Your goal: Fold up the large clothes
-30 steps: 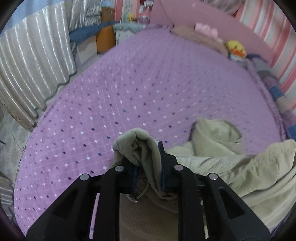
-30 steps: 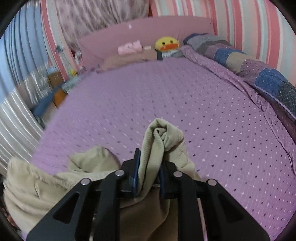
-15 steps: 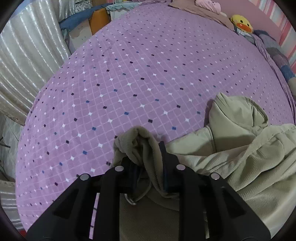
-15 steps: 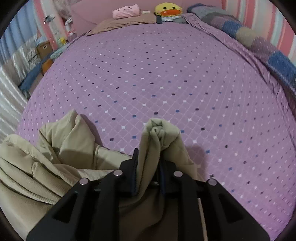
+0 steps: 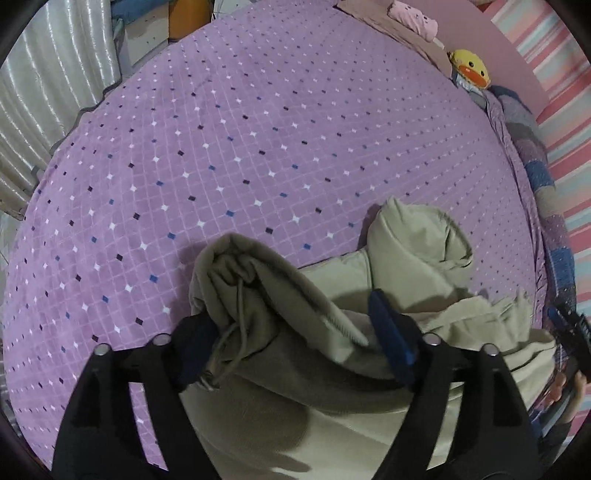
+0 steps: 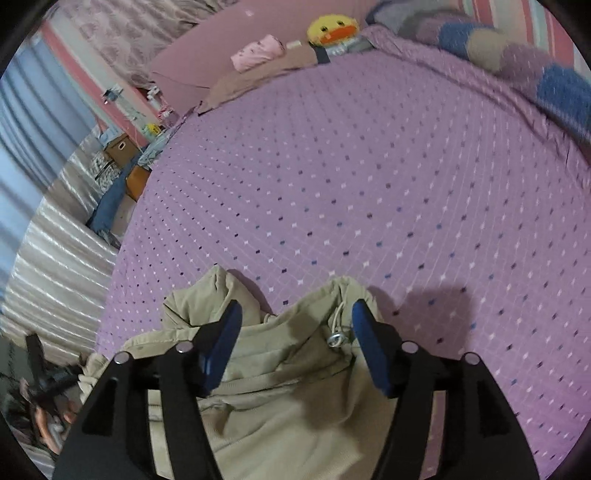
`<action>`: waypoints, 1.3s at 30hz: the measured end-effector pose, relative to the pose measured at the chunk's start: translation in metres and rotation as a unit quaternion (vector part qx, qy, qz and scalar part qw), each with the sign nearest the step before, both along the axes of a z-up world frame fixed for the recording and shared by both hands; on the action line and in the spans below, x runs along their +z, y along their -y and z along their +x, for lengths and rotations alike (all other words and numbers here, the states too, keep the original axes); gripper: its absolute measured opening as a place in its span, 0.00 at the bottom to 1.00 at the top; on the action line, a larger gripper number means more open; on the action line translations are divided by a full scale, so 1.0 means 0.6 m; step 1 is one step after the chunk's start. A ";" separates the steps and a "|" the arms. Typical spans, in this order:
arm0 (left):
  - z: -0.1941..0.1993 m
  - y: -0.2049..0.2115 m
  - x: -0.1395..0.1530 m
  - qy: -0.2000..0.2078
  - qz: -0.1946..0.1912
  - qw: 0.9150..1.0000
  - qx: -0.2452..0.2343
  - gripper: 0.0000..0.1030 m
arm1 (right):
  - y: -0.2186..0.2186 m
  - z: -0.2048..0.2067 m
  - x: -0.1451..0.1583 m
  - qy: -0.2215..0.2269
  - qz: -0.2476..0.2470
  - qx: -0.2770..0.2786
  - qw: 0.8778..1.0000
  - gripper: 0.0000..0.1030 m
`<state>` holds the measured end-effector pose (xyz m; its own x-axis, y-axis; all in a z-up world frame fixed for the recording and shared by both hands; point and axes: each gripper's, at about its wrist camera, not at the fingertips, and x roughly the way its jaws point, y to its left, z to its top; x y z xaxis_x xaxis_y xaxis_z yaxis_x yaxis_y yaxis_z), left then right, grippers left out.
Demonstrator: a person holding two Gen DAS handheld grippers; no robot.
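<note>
My left gripper (image 5: 291,332) and right gripper (image 6: 295,343) just opened wide; beige hoodie (image 6: 280,387) bunched loose between both jaws.

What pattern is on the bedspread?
Purple bedspread with a diamond grid and small white and blue dots; clearest in the right wrist view.

My two wrist cameras look steeply down from close above the beige garment (image 5: 406,258) on the purple bedspread (image 5: 240,147), and both views share the duck toy (image 6: 334,29) far behind.
</note>
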<state>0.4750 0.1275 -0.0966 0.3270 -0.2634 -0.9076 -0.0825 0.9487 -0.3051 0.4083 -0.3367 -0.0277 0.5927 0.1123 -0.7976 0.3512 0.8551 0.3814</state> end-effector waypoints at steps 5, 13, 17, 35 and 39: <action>-0.024 -0.031 0.061 0.055 0.014 0.998 0.027 0.97 | -0.033 -0.044 0.034 0.045 -0.057 0.033 0.997 0.64; -0.176 0.012 0.116 0.124 0.054 0.991 -0.024 0.97 | -0.103 -0.131 0.045 0.080 -0.068 0.084 0.991 0.64; -0.249 0.087 0.095 0.126 0.028 0.990 -0.059 0.97 | -0.155 -0.152 0.040 0.085 -0.075 0.111 0.987 0.64; -0.098 0.216 -0.036 0.036 0.098 0.992 -0.077 0.36 | -0.201 -0.030 -0.105 -0.012 -0.100 0.120 0.988 0.01; -0.071 0.220 -0.050 0.039 0.128 0.988 -0.076 0.32 | -0.201 0.010 -0.115 -0.023 -0.115 0.121 0.986 0.00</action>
<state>0.4323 -0.0044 -0.1268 0.3736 -0.0793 -0.9242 0.0806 0.9953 -0.0528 0.4142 -0.2160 -0.0964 0.5334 0.0591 -0.8438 0.1391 0.9778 0.1565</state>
